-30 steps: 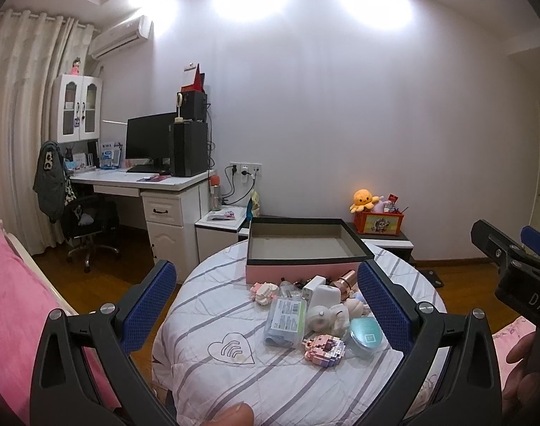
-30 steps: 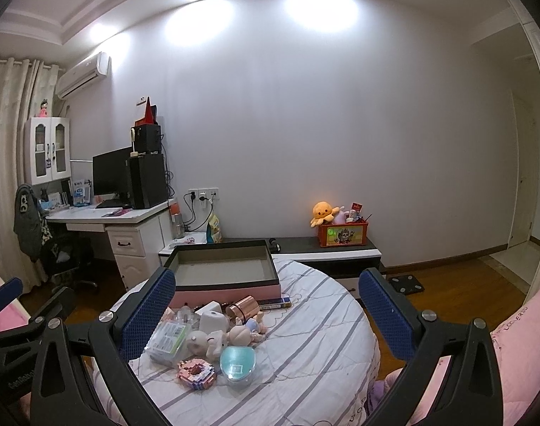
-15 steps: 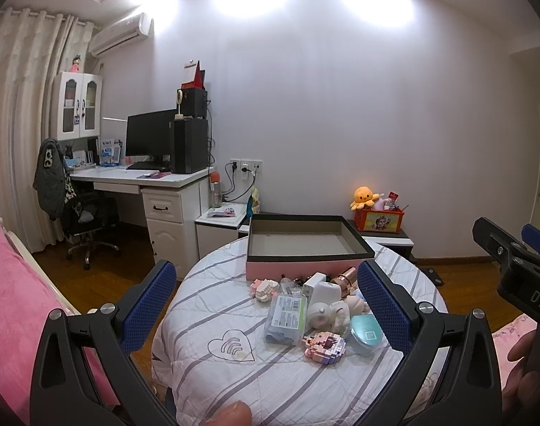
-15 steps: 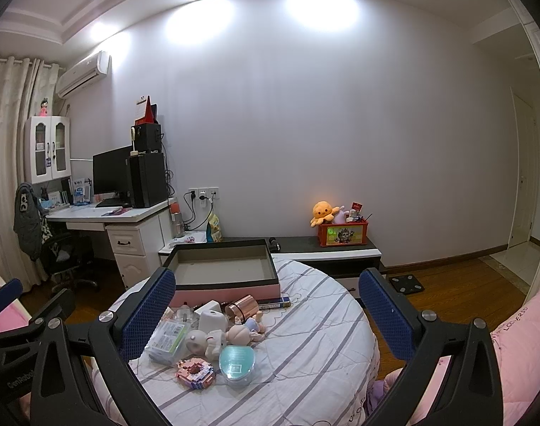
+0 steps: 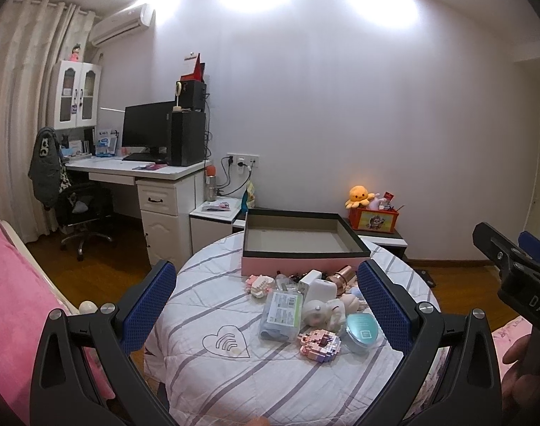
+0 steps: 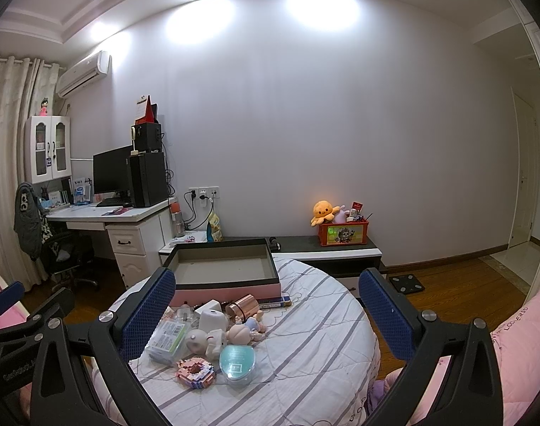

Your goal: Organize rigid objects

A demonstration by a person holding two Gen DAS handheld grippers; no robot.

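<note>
A pink box with a dark rim (image 5: 302,261) (image 6: 227,289) stands open and empty at the back of a round table covered by a striped cloth (image 5: 213,372) (image 6: 305,355). In front of it lies a pile of small items: a clear packet with a label (image 5: 282,314) (image 6: 167,337), a white doll (image 5: 321,314) (image 6: 202,340), a teal round case (image 5: 362,326) (image 6: 237,360), a pink brick model (image 5: 319,344) (image 6: 195,372), a copper cylinder (image 5: 339,273) (image 6: 242,306) and a white block (image 5: 321,289) (image 6: 213,319). My left gripper (image 5: 266,305) and right gripper (image 6: 266,314) both hover open in front of the table, holding nothing.
A white desk (image 5: 138,174) with a monitor and an office chair (image 5: 82,209) stands at the left. A low cabinet (image 6: 334,252) along the wall carries an orange toy crate (image 6: 342,232). Pink bedding (image 5: 11,284) (image 6: 522,348) lies on both sides. Wooden floor shows at the right (image 6: 465,280).
Both views have barely shifted; the left view sits slightly lower on the table. The items lie where they were and both grippers stay open.
</note>
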